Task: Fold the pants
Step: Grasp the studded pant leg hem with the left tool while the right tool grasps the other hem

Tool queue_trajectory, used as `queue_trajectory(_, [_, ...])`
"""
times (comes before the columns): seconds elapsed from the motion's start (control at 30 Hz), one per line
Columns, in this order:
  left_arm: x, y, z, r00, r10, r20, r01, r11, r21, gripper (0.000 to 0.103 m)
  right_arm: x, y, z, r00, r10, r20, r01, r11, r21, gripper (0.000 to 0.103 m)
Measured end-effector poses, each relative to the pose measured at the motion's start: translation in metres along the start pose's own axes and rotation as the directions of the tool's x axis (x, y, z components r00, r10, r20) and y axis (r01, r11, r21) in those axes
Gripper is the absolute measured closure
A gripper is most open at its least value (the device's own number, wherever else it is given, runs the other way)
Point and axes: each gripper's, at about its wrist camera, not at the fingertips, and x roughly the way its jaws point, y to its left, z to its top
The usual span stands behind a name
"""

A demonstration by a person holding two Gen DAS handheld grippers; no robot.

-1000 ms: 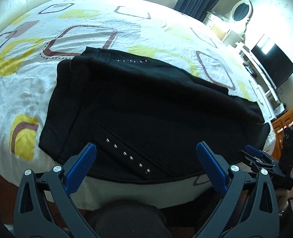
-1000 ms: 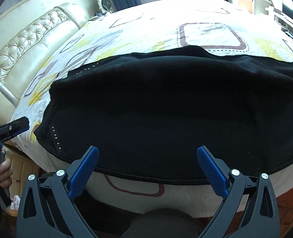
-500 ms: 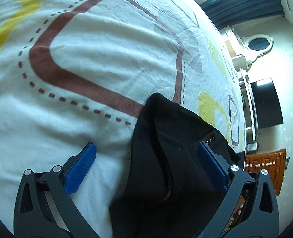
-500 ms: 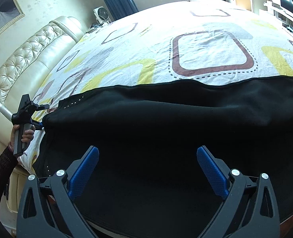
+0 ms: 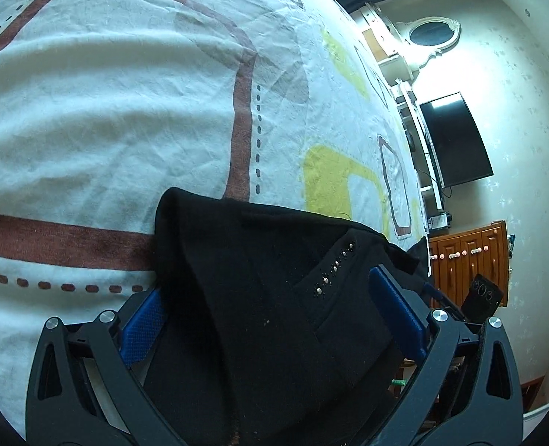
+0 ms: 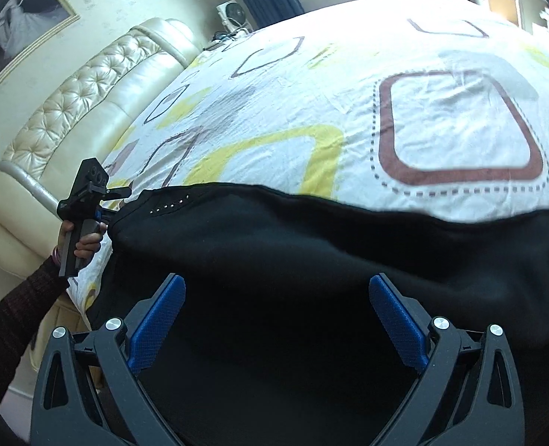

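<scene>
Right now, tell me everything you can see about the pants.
The pants are black, of a soft, matte, knit-looking fabric, spread flat across the patterned bedsheet. A short row of small metal studs trims a pocket edge near one corner. The left gripper straddles that corner, the cloth lying between its open blue fingers, not yet pinched. The right gripper hovers open over the middle of the fabric. The near edge is out of view.
</scene>
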Motion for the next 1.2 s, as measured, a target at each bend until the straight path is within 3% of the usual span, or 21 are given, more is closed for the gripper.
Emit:
queue_trajectory(0.13, [-0.002,-0.006,0.002,1.0,0.001,0.018,-0.001,1.0,0.02,0.002,-0.006,-0.001,0.037,0.999,-0.02,0.032,0.024,0.993,-0.119,0.004])
queue_trajectory(0.2, [0.007,-0.017,0.001,0.998,0.059,0.005,-0.059,0.994,0.088,0.002,0.003,-0.006,0.053,1.0,0.014,0.009,-0.012,0.99,-0.138,0.004])
queue_trajectory(0.3, [0.021,-0.031,0.0,0.984,0.175,-0.008,-0.171,0.967,0.188,0.002,0.036,-0.012,0.065,0.995,-0.037,-0.094,0.022,0.988,-0.153,0.004])
queue_trajectory(0.4, [0.021,-0.034,0.003,0.983,0.184,-0.01,-0.178,0.964,0.198,0.004,0.071,-0.011,0.065,0.97,-0.11,-0.216,0.055,0.968,-0.246,0.004])
queue_trajectory(0.53, [0.015,-0.024,0.007,0.975,0.22,-0.009,-0.215,0.958,0.188,0.035,0.097,-0.021,0.062,0.94,-0.134,-0.314,0.055,0.967,-0.248,0.005])
queue_trajectory(0.6, [0.01,-0.017,0.007,0.977,0.213,-0.008,-0.208,0.963,0.171,0.044,0.103,-0.02,0.059,0.936,-0.122,-0.331,0.029,0.961,-0.273,0.006])
queue_trajectory(0.63, [0.008,-0.015,0.006,0.979,0.204,-0.009,-0.2,0.967,0.16,0.046,0.105,-0.018,0.057,0.932,-0.122,-0.342,0.019,0.956,-0.291,0.01])
queue_trajectory(0.67, [0.007,-0.013,0.007,0.98,0.199,-0.008,-0.196,0.969,0.152,0.047,0.107,-0.016,0.054,0.925,-0.116,-0.361,0.003,0.954,-0.3,0.028])
queue_trajectory(0.7, [0.006,-0.012,0.008,0.98,0.2,-0.006,-0.197,0.969,0.147,0.048,0.109,-0.015,0.053,0.919,-0.102,-0.381,-0.016,0.955,-0.296,0.037])
queue_trajectory(0.73, [0.006,-0.013,0.008,0.979,0.203,-0.001,-0.2,0.969,0.145,0.049,0.109,-0.014,0.053,0.917,-0.108,-0.383,-0.011,0.956,-0.294,0.053])
queue_trajectory(0.9, [0.003,-0.015,0.014,0.98,0.2,0.016,-0.201,0.975,0.099,0.05,0.107,-0.021,0.061,0.903,-0.105,-0.417,-0.016,0.961,-0.277,0.076])
queue_trajectory(0.97, [0.002,-0.015,0.016,0.981,0.193,0.024,-0.194,0.976,0.094,0.061,0.106,-0.022,0.061,0.898,-0.11,-0.427,-0.017,0.959,-0.284,0.089])
queue_trajectory(1.03, [0.004,-0.014,0.016,0.977,0.21,0.019,-0.211,0.973,0.093,0.071,0.104,-0.02,0.061,0.901,-0.113,-0.418,-0.015,0.956,-0.292,0.091])
queue_trajectory(1.2, [-0.003,-0.018,0.013,0.979,0.191,0.065,-0.198,0.973,0.118,0.078,0.091,-0.014,0.062,0.926,-0.133,-0.354,0.017,0.95,-0.312,0.092])
